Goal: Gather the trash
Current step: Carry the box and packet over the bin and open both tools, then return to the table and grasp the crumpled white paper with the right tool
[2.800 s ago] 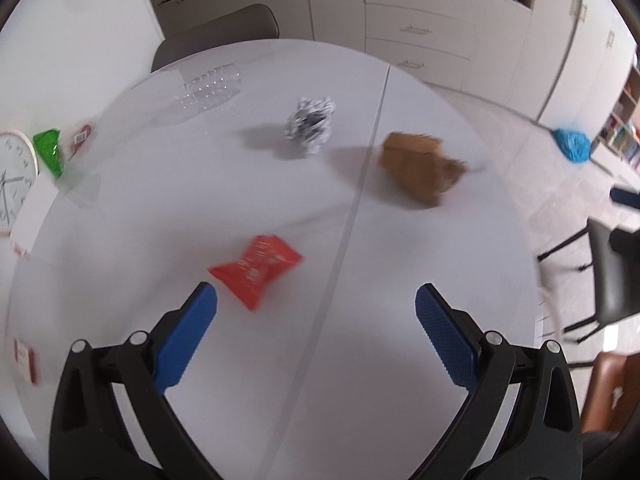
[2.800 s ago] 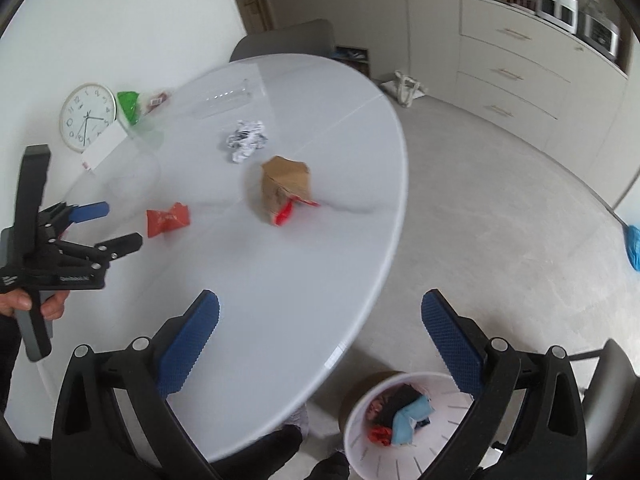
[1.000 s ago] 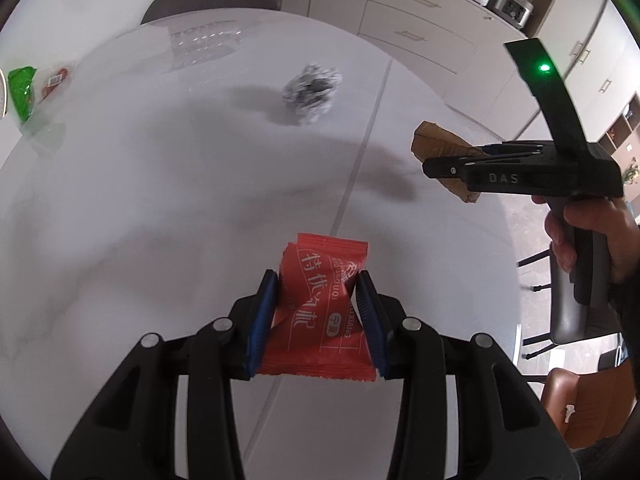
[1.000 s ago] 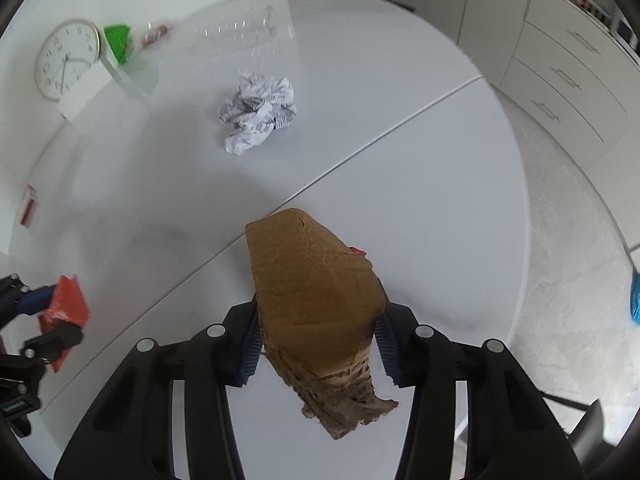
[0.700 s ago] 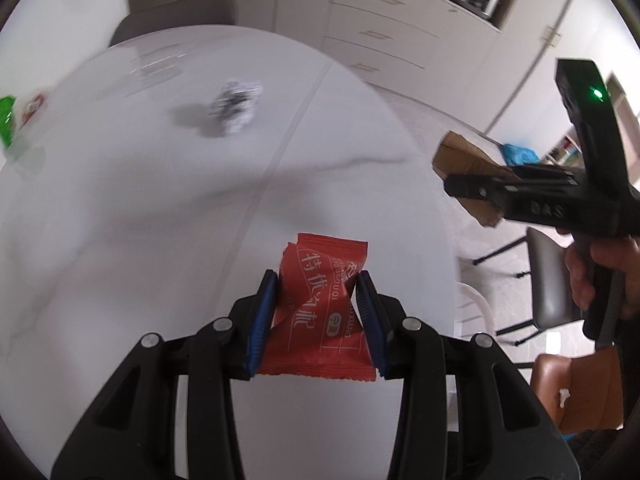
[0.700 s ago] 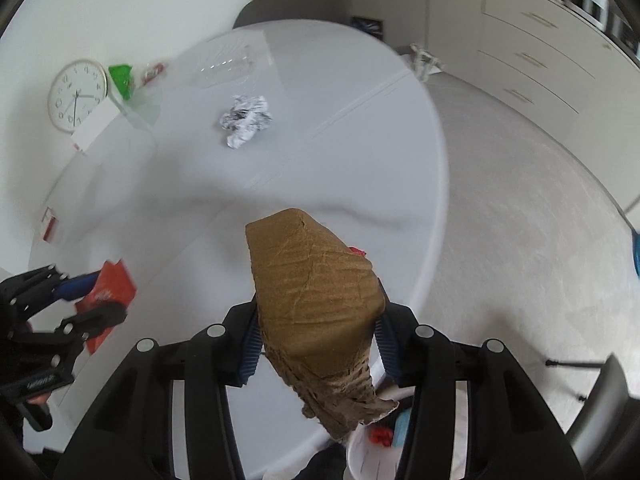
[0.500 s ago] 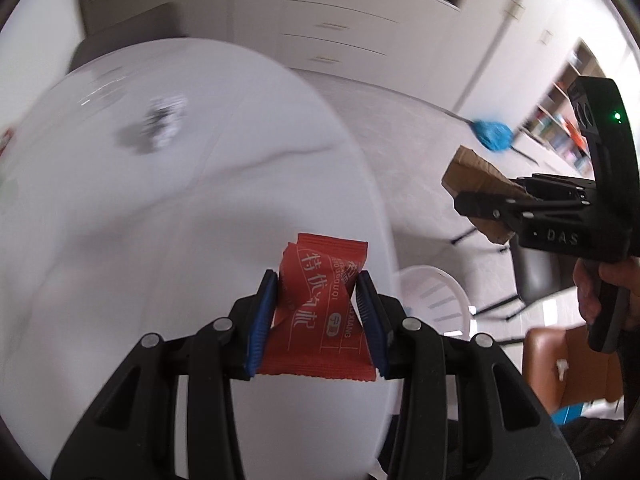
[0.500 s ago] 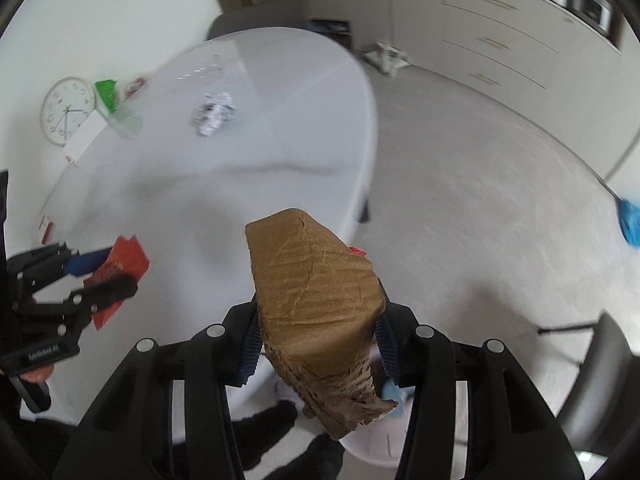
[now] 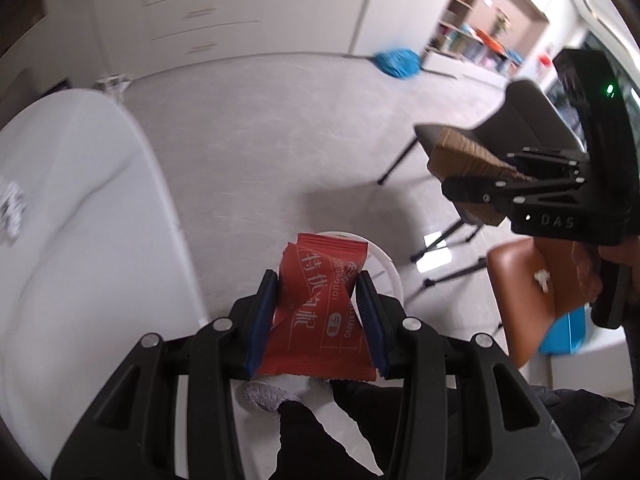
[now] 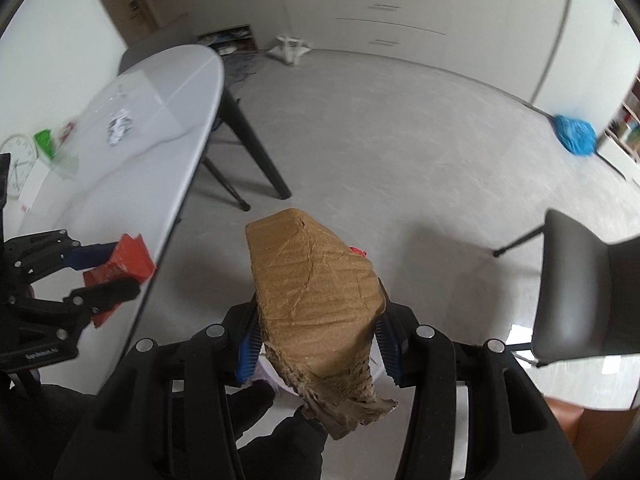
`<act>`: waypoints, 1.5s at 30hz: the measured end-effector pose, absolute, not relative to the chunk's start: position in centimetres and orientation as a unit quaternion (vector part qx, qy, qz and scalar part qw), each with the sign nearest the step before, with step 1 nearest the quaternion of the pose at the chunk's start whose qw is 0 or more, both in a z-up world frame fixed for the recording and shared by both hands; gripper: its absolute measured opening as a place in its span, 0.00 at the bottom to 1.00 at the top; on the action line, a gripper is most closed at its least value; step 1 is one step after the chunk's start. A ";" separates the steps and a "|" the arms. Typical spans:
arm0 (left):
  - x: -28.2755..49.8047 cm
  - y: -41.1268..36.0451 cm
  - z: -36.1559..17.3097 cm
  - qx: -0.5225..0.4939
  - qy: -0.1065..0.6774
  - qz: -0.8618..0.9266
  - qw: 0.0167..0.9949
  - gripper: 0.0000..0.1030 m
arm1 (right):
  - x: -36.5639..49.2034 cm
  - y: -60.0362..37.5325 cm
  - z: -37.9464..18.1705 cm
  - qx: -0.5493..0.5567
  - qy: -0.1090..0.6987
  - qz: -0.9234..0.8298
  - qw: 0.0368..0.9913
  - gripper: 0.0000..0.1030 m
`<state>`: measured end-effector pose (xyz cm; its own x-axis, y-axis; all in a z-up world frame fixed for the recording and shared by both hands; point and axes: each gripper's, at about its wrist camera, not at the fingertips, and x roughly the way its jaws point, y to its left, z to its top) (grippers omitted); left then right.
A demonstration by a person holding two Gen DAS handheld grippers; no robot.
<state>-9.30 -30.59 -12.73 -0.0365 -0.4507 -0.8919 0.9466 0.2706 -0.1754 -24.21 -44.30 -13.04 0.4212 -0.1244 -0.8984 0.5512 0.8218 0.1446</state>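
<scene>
My left gripper (image 9: 316,300) is shut on a red snack wrapper (image 9: 320,304) and holds it past the table's edge, above the white trash bin (image 9: 384,268) on the floor. My right gripper (image 10: 316,332) is shut on a crumpled brown cardboard box (image 10: 316,304) and holds it over the floor; the bin is mostly hidden under it. In the left wrist view the right gripper (image 9: 472,184) with the box (image 9: 464,160) is at the right. In the right wrist view the left gripper (image 10: 108,272) with the wrapper (image 10: 124,268) is at the left.
The white round table (image 10: 132,156) is at the left, with a crumpled paper ball (image 10: 119,126), a green packet (image 10: 44,142) and a clock (image 10: 18,160). A dark chair (image 10: 580,292) and a brown chair (image 9: 532,292) stand at the right. A blue mop (image 10: 574,134) lies on the floor.
Both grippers closed on their items, lifted them off the table and swung right, away from the table to above the floor and the bin.
</scene>
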 end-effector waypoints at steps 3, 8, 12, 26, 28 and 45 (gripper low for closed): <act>-10.8 -32.4 -13.6 0.278 0.475 -0.554 0.625 0.39 | -25.4 -44.9 -13.3 0.223 0.494 -0.217 0.812 0.48; -12.6 -34.4 -14.3 0.293 0.479 -0.566 0.604 0.52 | -26.7 -45.6 -13.7 0.231 0.489 -0.224 0.811 0.48; -13.7 -34.9 -13.8 0.292 0.473 -0.572 0.603 0.74 | -27.4 -46.1 -13.8 0.235 0.488 -0.223 0.811 0.48; -12.7 -33.8 -11.5 0.281 0.471 -0.554 0.627 0.93 | -27.3 -46.1 -14.7 0.245 0.493 -0.211 0.808 0.49; -12.5 -33.7 -11.4 0.279 0.472 -0.550 0.630 0.93 | -27.1 -46.0 -14.9 0.245 0.496 -0.207 0.807 0.49; -10.1 -32.2 -10.9 0.266 0.478 -0.523 0.653 0.93 | -24.8 -43.8 -18.1 0.238 0.537 -0.180 0.789 0.81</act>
